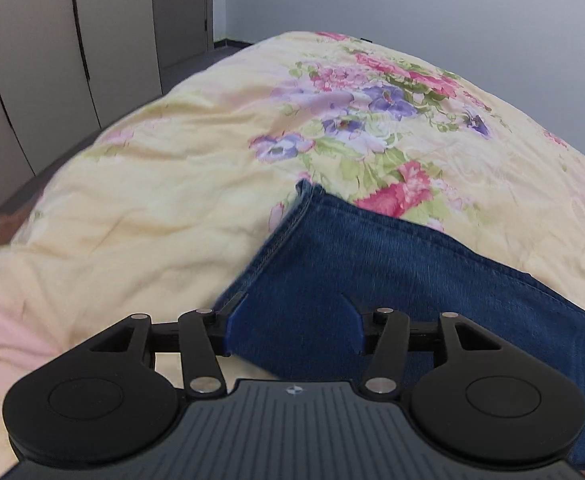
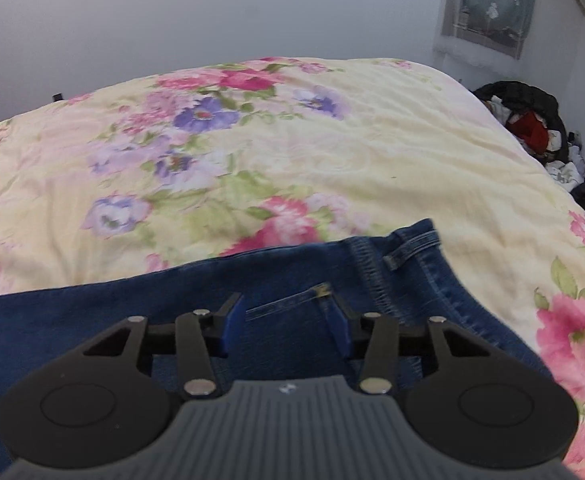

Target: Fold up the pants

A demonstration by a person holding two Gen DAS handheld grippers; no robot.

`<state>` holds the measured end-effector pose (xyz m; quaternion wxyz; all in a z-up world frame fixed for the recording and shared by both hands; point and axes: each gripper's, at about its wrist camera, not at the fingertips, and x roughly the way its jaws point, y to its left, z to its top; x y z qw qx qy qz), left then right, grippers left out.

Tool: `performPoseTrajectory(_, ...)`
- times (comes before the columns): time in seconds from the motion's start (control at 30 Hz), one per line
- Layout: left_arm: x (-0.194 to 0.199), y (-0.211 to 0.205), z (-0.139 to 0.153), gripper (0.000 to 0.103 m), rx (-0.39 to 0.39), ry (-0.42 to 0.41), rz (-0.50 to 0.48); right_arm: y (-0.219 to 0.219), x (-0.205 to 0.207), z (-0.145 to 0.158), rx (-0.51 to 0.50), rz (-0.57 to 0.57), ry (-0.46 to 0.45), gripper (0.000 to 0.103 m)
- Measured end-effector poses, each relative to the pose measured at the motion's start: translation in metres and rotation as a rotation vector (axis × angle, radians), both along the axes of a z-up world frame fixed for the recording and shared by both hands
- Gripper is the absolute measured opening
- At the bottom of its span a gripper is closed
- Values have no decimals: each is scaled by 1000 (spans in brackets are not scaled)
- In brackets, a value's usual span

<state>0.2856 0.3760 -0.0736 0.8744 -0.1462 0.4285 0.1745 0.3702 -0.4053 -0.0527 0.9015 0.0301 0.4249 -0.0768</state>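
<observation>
Pants (image 1: 352, 264): blue denim, flat on flowered bed (image 1: 152, 184), long axis running left to right. Left gripper (image 1: 292, 330): fingers spread over hem end. Right gripper (image 2: 286, 330): fingers spread over waistband end, near belt loop (image 2: 410, 250).

A bedroom in a home. A bed fills most of both views, covered by a pale yellow quilt (image 1: 172, 184) printed with pink and purple flowers. Tall grey wardrobe doors (image 1: 52, 60) stand along the left side. Plain pale walls (image 2: 212, 12) rise behind the bed. A patterned cloth hanging (image 2: 492, 0) is on the far right wall, and a heap of dark and mixed clothing (image 2: 540, 128) lies beside the bed's far right corner.
</observation>
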Motion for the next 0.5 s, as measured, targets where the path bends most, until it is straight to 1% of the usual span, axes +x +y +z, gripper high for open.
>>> performPoseTrajectory(0.03, -11, 3, -2, 60, -45, -6, 19, 14, -4, 2, 7, 29, 1, 42)
performPoseTrajectory(0.1, -27, 6, -6, 60, -109, -28, 42, 39, -11, 5, 21, 74, 9, 42)
performPoseTrajectory(0.17, -39, 8, -11, 61, -197, -46, 37, 63, -19, 7, 37, 107, 3, 42)
performPoseTrajectory(0.33, -63, 9, -28, 63, -398, -149, 83, 120, -37, 1, 77, 172, -4, 41)
performPoseTrajectory(0.37, -66, 9, -31, 64, -427, -171, 92, 132, -40, -2, 89, 182, -2, 40)
performPoseTrajectory(0.5, -73, 9, -44, 67, -530, -255, 149, 173, -54, -13, 112, 233, 4, 30)
